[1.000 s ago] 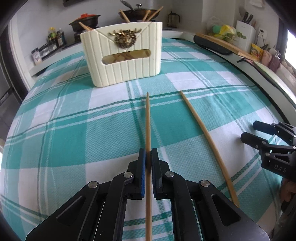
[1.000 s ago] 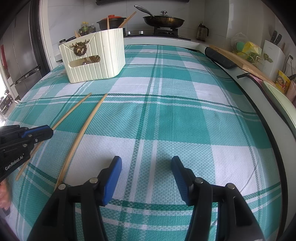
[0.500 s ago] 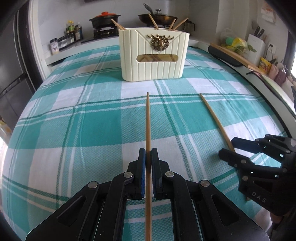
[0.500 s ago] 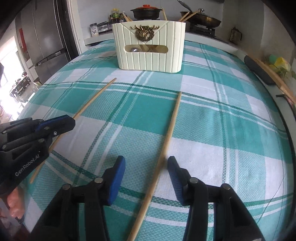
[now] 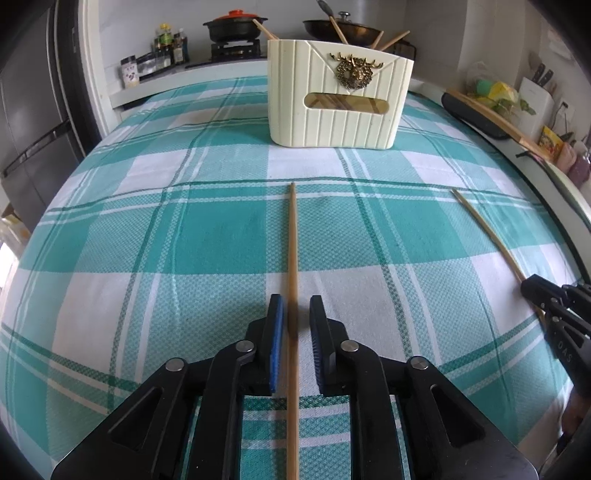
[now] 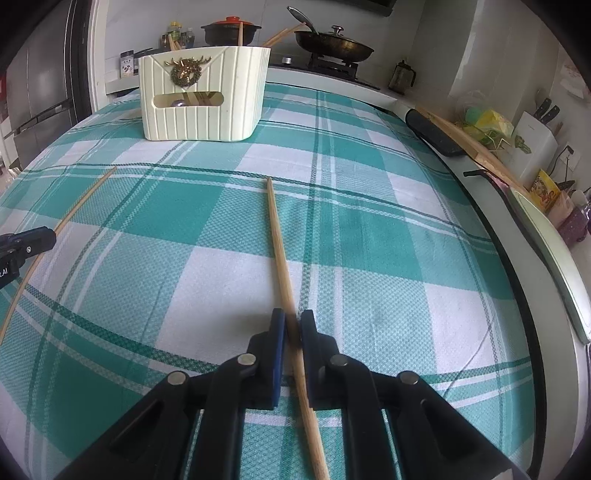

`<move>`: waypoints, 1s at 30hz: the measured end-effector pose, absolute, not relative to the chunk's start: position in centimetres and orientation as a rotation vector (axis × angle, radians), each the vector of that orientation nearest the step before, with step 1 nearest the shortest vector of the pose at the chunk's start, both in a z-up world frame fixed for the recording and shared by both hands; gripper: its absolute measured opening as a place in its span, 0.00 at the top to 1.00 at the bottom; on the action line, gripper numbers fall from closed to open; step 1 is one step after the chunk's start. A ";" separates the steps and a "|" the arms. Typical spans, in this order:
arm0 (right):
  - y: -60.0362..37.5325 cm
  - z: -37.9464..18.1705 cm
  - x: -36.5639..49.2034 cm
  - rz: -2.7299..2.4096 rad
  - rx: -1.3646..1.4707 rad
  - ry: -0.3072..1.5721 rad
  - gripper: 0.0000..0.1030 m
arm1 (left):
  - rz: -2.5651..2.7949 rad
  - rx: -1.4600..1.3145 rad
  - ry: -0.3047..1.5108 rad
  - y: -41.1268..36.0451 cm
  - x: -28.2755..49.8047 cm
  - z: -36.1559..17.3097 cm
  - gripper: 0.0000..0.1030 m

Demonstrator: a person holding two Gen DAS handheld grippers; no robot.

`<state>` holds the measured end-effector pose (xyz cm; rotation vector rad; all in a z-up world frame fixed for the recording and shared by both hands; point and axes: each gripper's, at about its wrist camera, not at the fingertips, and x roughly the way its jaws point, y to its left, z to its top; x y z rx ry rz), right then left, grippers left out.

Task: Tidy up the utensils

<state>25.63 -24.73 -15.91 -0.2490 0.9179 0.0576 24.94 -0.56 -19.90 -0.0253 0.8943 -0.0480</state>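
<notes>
A cream utensil holder (image 5: 338,98) with a brass deer emblem stands at the far side of the checked cloth and holds several chopsticks; it also shows in the right wrist view (image 6: 203,98). My left gripper (image 5: 295,304) is slightly open around a wooden chopstick (image 5: 293,240) that lies between its blue pads, apart from them. My right gripper (image 6: 291,319) is shut on a second chopstick (image 6: 279,240). That second chopstick (image 5: 487,232) and the right gripper (image 5: 554,306) show at the right of the left wrist view. The left gripper (image 6: 26,243) shows at the left edge of the right wrist view.
The table is covered by a teal and white checked cloth (image 5: 184,236). Behind it a stove carries a black pot (image 5: 231,26) and a pan (image 6: 332,44). A knife block (image 6: 535,136), packets and a long board (image 6: 454,136) line the right counter. A fridge (image 5: 33,110) stands left.
My left gripper's jaws have parted from the chopstick they were pinching. My right gripper has closed on the second chopstick that lay between its open jaws.
</notes>
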 end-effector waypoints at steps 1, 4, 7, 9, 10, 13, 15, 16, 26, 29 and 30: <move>-24.8 -15.9 25.5 0.055 -0.256 0.910 0.91 | -0.051 -0.017 0.895 -0.8 24.9 -19.9 0.57; -24.7 -15.9 25.4 0.048 -0.273 0.901 0.91 | -0.015 0.013 0.904 -1.1 24.9 -20.2 0.15; -24.9 -15.9 25.5 0.054 -0.259 0.901 0.91 | -0.025 -0.001 0.926 -0.8 25.3 -20.5 0.10; -25.1 -15.9 25.4 0.060 -0.245 0.903 0.91 | -0.024 -0.001 0.932 -0.7 25.3 -20.6 0.07; -25.2 -15.8 25.4 0.065 -0.234 0.904 0.90 | -0.027 0.003 0.936 -0.8 25.4 -20.6 0.06; -26.2 -15.7 25.5 0.081 -0.168 0.913 0.84 | -0.038 0.019 0.947 -1.0 25.4 -20.7 0.03; -27.1 -15.6 25.4 0.093 -0.103 0.926 0.61 | -0.047 0.014 0.950 -0.8 25.4 -20.7 0.02; -27.6 -15.6 25.4 0.106 -0.073 0.933 0.47 | -0.053 0.014 0.951 -0.8 25.4 -20.7 0.02; -29.1 -15.1 27.3 0.281 -0.029 1.117 0.47 | -0.366 -0.077 1.057 2.3 27.5 -18.5 0.03; -28.3 -15.0 29.7 0.314 -0.069 1.178 0.47 | -0.349 0.008 1.104 1.6 29.6 -18.8 0.13; -27.8 -15.0 30.6 0.328 -0.088 1.184 0.47 | -0.332 0.041 1.124 1.3 30.5 -19.1 0.18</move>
